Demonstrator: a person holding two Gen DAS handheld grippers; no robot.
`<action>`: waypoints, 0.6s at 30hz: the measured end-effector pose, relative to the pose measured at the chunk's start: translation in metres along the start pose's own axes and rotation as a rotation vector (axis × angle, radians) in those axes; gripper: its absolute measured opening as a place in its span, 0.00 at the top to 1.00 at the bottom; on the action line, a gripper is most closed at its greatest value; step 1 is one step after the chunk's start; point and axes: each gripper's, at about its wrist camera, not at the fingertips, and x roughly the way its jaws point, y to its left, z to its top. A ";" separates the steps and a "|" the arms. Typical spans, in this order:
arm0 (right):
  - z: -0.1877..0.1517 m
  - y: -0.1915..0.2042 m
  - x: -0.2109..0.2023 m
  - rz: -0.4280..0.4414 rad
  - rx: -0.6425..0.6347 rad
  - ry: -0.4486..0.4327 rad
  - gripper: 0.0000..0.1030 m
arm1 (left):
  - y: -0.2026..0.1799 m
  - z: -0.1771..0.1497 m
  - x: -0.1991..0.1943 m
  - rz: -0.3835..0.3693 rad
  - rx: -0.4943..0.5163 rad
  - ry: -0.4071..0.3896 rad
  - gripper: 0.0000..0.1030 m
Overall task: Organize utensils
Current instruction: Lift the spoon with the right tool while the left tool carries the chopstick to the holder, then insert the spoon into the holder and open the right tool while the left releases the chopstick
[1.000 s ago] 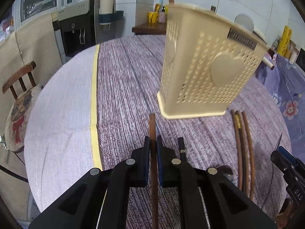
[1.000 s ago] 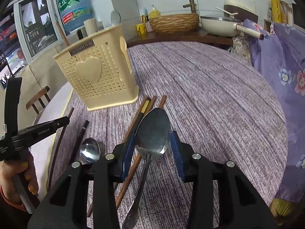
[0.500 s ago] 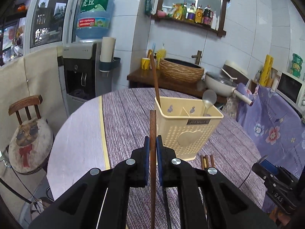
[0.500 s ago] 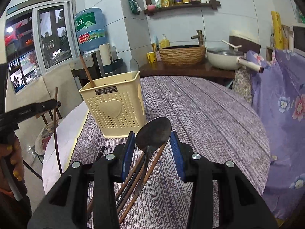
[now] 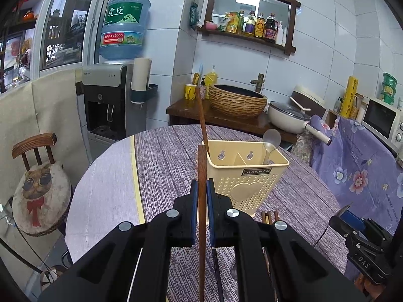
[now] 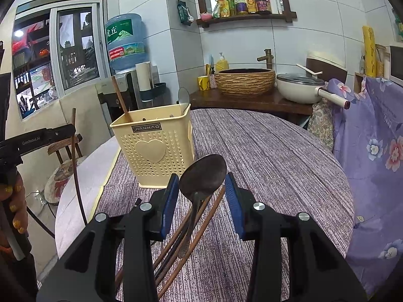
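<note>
A round surface [image 6: 264,151] under a purple striped cloth [image 5: 163,166] carries a cream utensil basket [image 6: 153,151]; brown chopsticks [image 6: 201,216] lie loose just in front of it.

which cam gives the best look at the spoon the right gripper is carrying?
Right wrist view. The spoon sits centred between the right gripper fingers, with its bowl and handle in full sight above the chopsticks on the table. The left wrist view catches only that gripper's edge at lower right; the spoon itself is not discernible.
</note>
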 end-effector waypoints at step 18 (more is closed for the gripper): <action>0.043 0.013 -0.011 0.096 -0.033 -0.049 0.62 | -0.011 0.044 -0.027 -0.077 0.037 -0.083 0.92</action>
